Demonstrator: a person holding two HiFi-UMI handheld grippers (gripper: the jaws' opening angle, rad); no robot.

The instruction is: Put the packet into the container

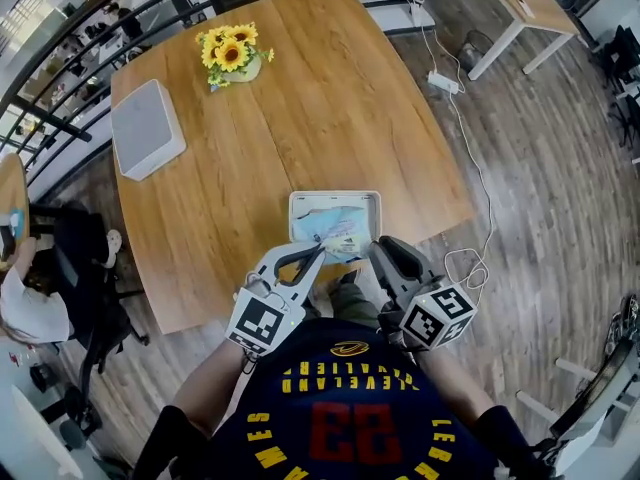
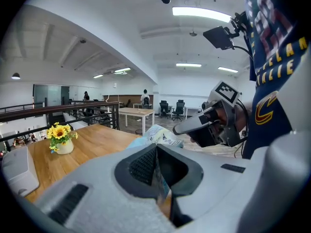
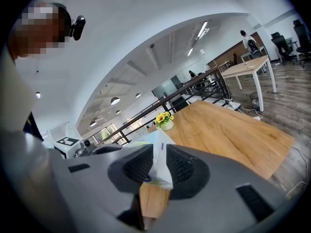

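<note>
- We hold a pale blue-and-white printed plastic packet (image 1: 335, 234) by two sides: left gripper (image 1: 317, 252) fingers are clamped on it, right gripper (image 1: 378, 248) fingers likewise.
- Packet is over the white rectangular container (image 1: 296, 200), near the wooden desk (image 1: 300, 108) front edge.
- Bare wood runs beyond to the yellow sunflowers (image 1: 231, 52).
- Packet print unreadable; navy jersey (image 1: 350, 418) reads "CLEVELAND".

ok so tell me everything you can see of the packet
The packet is a thin, soft-looking plastic pouch, white and pale blue with small dark print, slightly crumpled. It is pinched at two edges: the left tongs are shut on one side, the right tongs on the other. It is held between them over the near end of the white container on the wooden table. I cannot tell whether it touches the container.
</note>
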